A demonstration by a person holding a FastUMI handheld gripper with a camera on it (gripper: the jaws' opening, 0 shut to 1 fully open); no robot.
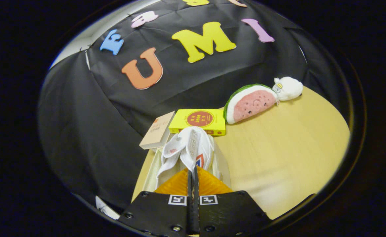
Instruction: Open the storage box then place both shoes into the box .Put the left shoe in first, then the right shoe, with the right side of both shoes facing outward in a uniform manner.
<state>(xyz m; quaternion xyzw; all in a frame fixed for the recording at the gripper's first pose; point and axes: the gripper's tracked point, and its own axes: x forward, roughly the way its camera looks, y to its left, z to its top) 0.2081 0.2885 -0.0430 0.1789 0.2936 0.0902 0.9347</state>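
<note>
A white shoe (184, 148) with a red and blue mark on its side sits just ahead of my fingers, its toe pointing away. My gripper (193, 171) is shut on the shoe's upper, and the eyelet strip runs straight into the seam between the two orange fingers (176, 185). Pale translucent walls of what looks like the storage box (149, 172) rise on both sides of the shoe, which sits between them. I cannot tell whether the shoe rests on the box floor or hangs. Whether this is the left or right shoe is unclear.
Beyond the shoe a yellow book (197, 121) lies flat, with a beige book (157, 134) leaning at its left. A watermelon plush (250, 102) and a white plush (288, 88) lie at the back right of the wooden table (278, 158).
</note>
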